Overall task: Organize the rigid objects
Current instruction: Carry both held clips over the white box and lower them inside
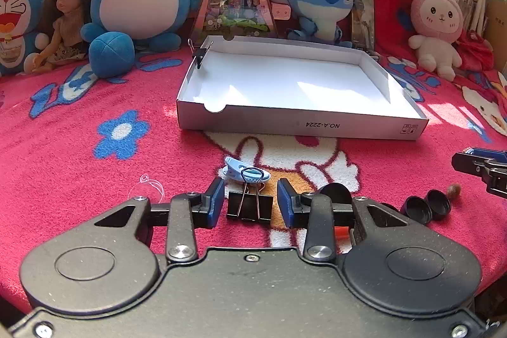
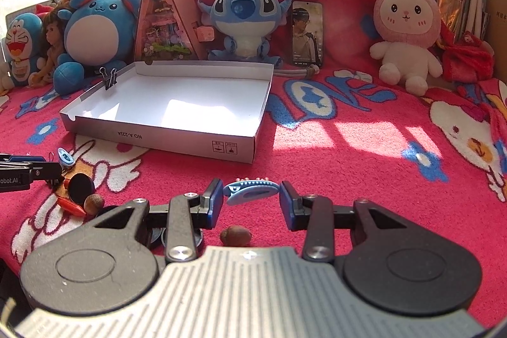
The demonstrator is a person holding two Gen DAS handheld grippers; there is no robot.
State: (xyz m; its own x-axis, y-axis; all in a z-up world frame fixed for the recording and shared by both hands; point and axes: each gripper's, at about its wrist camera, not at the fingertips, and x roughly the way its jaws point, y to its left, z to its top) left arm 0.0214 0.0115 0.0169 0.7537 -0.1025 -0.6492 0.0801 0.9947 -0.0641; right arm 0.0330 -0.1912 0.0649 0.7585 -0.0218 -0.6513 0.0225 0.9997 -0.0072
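Note:
On the red blanket a black binder clip [image 1: 250, 208] lies between the blue pads of my left gripper [image 1: 251, 202]. A thin gap shows on each side of it, so the jaws stand open around it. Just beyond lies a light blue hair clip [image 1: 245, 173]. In the right wrist view another blue hair clip [image 2: 252, 190] spans the fingertips of my right gripper [image 2: 252, 199], and both pads touch its ends. The white shallow box [image 1: 285, 124] [image 2: 158, 138] sits farther back, with a second binder clip [image 1: 199, 53] [image 2: 109, 78] clamped on its left rim.
Two black caps [image 1: 427, 206], a black disc [image 2: 80, 187], an orange cone [image 2: 71, 205] and acorns [image 2: 94, 201] [image 2: 236, 235] lie between the grippers. A clear suction hook [image 1: 147, 189] is at the left. Plush toys, a doll and a phone [image 2: 307, 32] line the back.

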